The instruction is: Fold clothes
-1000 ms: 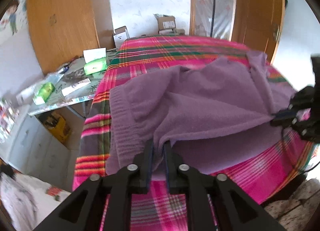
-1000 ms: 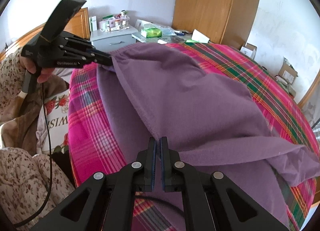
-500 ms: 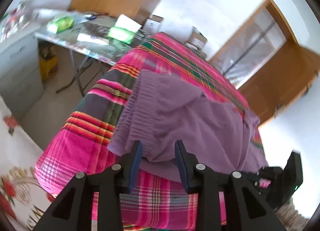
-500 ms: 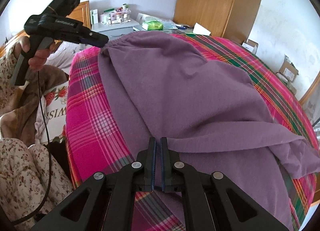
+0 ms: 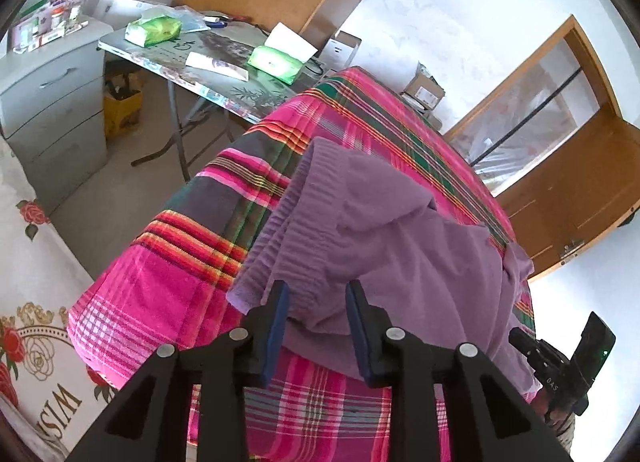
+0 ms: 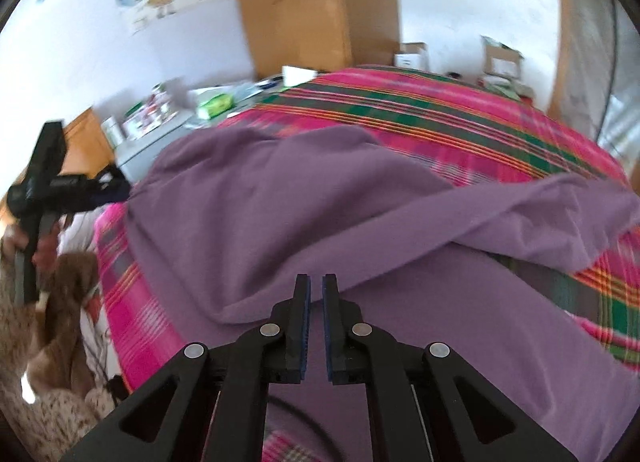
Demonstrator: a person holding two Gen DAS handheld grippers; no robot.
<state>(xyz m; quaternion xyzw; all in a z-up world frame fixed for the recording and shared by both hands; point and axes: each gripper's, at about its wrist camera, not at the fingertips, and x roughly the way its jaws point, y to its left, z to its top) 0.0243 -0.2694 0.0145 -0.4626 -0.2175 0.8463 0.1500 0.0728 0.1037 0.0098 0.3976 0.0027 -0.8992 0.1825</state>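
A purple fleece garment [image 5: 384, 246] lies folded over on the pink plaid bed cover [image 5: 168, 278]; its ribbed hem faces the bed's near corner. My left gripper [image 5: 316, 294] is open, its fingers just clear of the hem's edge. In the right wrist view the garment [image 6: 320, 206] spreads across the bed. My right gripper [image 6: 316, 286] has its jaws slightly apart at the folded edge, with no cloth between the tips. The left gripper [image 6: 108, 186] shows at the far left, and the right gripper [image 5: 560, 366] shows at the lower right of the left wrist view.
A glass-topped table [image 5: 224, 82] with green packs stands beyond the bed corner, next to a grey drawer unit [image 5: 52, 94]. Wooden wardrobe [image 6: 312, 6] and cardboard boxes [image 6: 500, 58] stand at the far wall. Floral bedding [image 5: 36, 302] lies to the left.
My left gripper let go of the garment's hem, opened wide and drew back. My right gripper, shut on the folded edge before, now has its jaws slightly parted and has swung round.
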